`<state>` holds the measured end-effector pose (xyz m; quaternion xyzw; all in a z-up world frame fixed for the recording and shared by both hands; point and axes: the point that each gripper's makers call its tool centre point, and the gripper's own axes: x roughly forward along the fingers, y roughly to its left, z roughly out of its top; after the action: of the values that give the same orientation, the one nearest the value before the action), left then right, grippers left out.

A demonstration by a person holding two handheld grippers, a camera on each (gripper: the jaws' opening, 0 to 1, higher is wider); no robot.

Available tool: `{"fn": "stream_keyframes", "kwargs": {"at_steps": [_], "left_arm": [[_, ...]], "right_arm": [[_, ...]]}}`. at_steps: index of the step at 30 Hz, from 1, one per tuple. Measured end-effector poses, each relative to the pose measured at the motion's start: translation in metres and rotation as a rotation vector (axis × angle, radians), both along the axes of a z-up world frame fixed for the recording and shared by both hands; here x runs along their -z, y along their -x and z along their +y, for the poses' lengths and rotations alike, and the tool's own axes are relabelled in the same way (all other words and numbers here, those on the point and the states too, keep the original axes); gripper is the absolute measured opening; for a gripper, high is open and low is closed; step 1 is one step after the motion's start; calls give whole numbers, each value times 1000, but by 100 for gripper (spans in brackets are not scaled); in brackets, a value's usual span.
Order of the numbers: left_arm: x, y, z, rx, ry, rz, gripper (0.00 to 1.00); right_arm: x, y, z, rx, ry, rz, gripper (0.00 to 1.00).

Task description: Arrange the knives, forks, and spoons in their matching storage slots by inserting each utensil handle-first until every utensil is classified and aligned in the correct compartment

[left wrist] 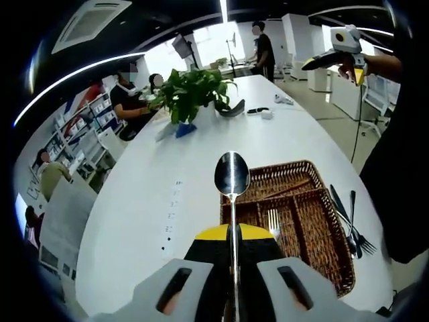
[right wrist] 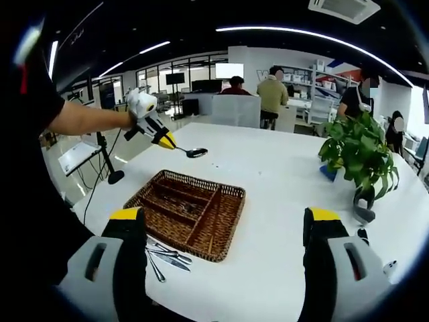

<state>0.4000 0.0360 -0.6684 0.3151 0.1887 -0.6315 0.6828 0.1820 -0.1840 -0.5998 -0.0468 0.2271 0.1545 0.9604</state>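
Left gripper view is showing the left gripper [left wrist: 234, 285] clenching a spoon [left wrist: 232, 176] above the wicker tray [left wrist: 320, 231]. Right gripper [right wrist: 224, 251] is hanging released near loose cutlery [right wrist: 164, 256]; lowering handle-first into the spoon slot is coming next.

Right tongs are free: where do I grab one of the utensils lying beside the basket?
Take a utensil by its mid-handle, coming straight down with the open right tongs. They lie flat on the white table, close against the wicker basket, bunched together.
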Motion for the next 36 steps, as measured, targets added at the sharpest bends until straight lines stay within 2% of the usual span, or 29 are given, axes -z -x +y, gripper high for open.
{"fn": "stream_keyframes", "kwargs": {"at_steps": [3,14,19,36], "left_arm": [[4,-2,-1,-1,-2,0,0],[41,-7,0,-12,-8,30,0],[52,-9,-2,-16,-4,45,0],[95,-15,-3,-31,-25,34,0]], "right_arm": [[0,-1,-1,3,-2,3,100],[6,-1,-9,22,3,29,100],[10,0,-10,28,4,45,100],[23,6,-10,51,2,83,100]]}}
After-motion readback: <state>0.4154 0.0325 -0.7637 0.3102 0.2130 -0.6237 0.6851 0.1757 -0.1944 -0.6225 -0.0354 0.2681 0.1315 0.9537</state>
